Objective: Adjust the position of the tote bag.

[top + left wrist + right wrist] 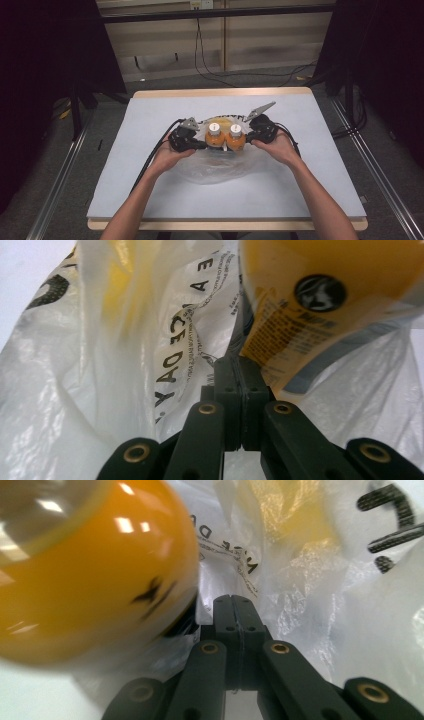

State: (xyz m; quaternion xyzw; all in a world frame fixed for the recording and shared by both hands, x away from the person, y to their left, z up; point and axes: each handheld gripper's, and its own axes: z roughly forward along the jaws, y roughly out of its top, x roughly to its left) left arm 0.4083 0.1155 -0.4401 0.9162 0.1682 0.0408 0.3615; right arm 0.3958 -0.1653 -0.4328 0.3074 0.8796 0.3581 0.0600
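Note:
Two orange bottles with white caps, one [214, 136] beside the other [235, 139], stand upright in a clear plastic bag [220, 167] at the middle of the table. My left gripper [202, 145] comes in from the left, its jaws shut, tips against the bag next to the left bottle. The left gripper view has those shut tips [242, 365] under the labelled bottle [325, 300], with printed bag film [125, 340] around them. My right gripper [248, 141] mirrors it from the right, shut [232, 602] beside the round orange bottle [90, 580] and the film [300, 580]. Whether film is pinched is unclear.
A pale grey mat [150, 190] covers the wooden table [220, 93]. Each gripper's cable trails back along the mat, the left one [150, 160] toward the front edge. Dark stands and floor cables [210, 70] lie beyond the table's far side.

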